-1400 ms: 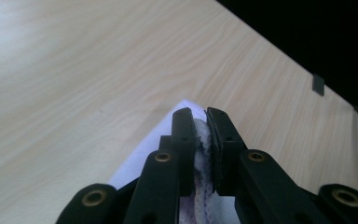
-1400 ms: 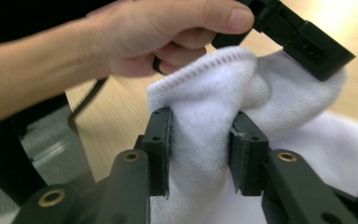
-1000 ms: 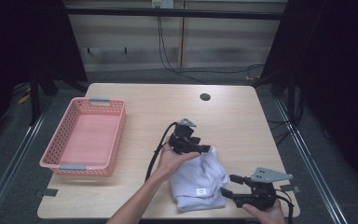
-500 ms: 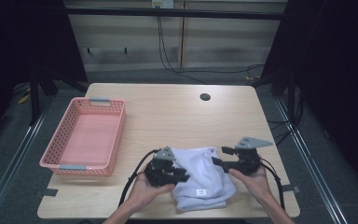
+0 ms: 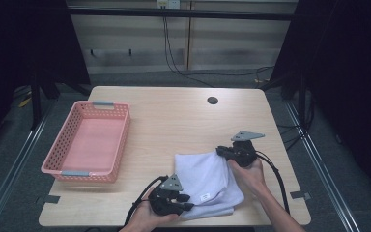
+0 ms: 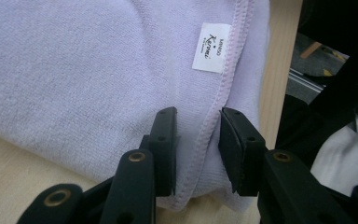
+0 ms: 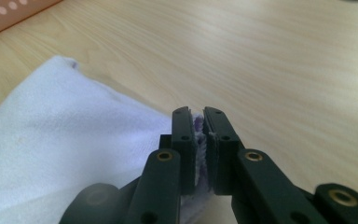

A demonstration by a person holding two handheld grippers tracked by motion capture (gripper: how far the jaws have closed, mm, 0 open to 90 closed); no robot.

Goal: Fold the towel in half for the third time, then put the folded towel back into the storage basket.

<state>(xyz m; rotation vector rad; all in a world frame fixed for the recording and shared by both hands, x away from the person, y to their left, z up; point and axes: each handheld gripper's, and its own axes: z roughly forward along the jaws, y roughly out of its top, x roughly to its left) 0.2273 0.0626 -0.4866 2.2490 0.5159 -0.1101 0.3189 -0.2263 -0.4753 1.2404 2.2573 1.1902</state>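
Both grippers are black with brass-ringed screws on their fingers [image 7: 185, 154], grey three-cornered top plates and trailing black cables.

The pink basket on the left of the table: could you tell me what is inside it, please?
Nothing shows inside the pink basket: its floor looks bare. The near wall hides a thin strip of that floor. The lilac towel lies outside, on the table.

Towel [image 5: 205, 180] soft matt terry cloth; table [image 5: 174, 121] smooth matt wood.
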